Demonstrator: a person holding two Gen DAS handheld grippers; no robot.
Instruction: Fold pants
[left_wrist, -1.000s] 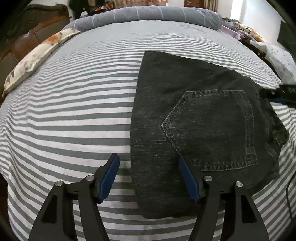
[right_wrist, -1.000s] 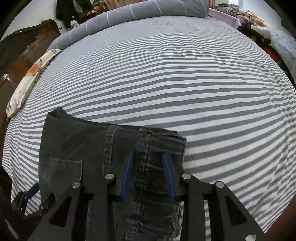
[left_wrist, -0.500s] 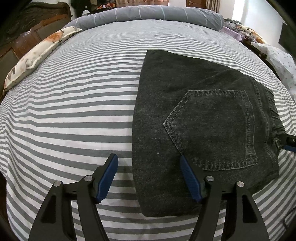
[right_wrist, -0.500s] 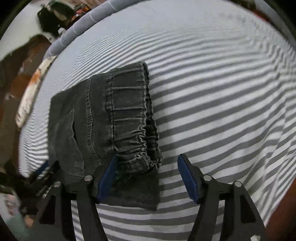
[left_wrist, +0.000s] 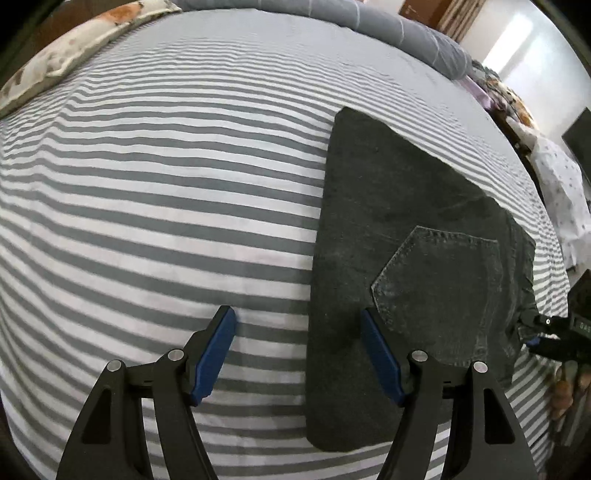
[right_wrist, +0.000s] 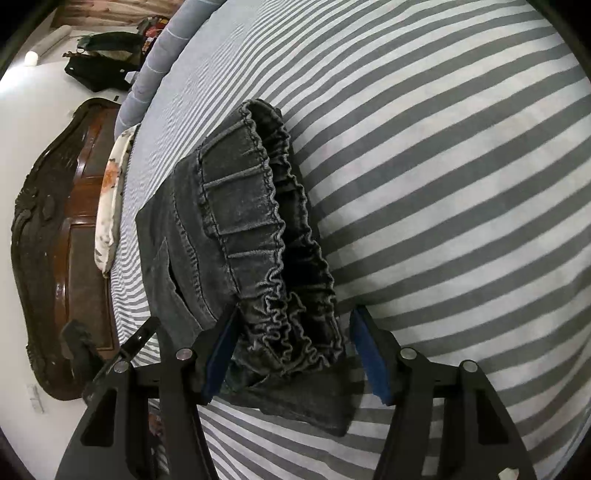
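Observation:
Dark grey denim pants (left_wrist: 406, 221) lie folded on the striped bed sheet (left_wrist: 147, 184), back pocket up. My left gripper (left_wrist: 295, 314) is open above the pants' left folded edge, one finger over the sheet and the other over the denim. In the right wrist view the gathered elastic waistband (right_wrist: 266, 229) runs toward me, and its near corner sits between the jaws of my right gripper (right_wrist: 291, 325). Those jaws are closing; the right pad (right_wrist: 365, 354) still stands clear of the fabric. The right gripper's tips (left_wrist: 546, 332) also show at the pants' right edge.
A rolled grey duvet (left_wrist: 406, 33) and a floral pillow (left_wrist: 74, 44) lie at the head of the bed. A carved wooden headboard (right_wrist: 62, 240) stands beyond the pillow (right_wrist: 110, 192). Piled clothes (left_wrist: 561, 184) sit past the bed's right side.
The right gripper let go of the waistband fabric, opened wide, rolled and sank to the waistband's near corner. The left gripper shifted left, so the pants sit further right in its view.

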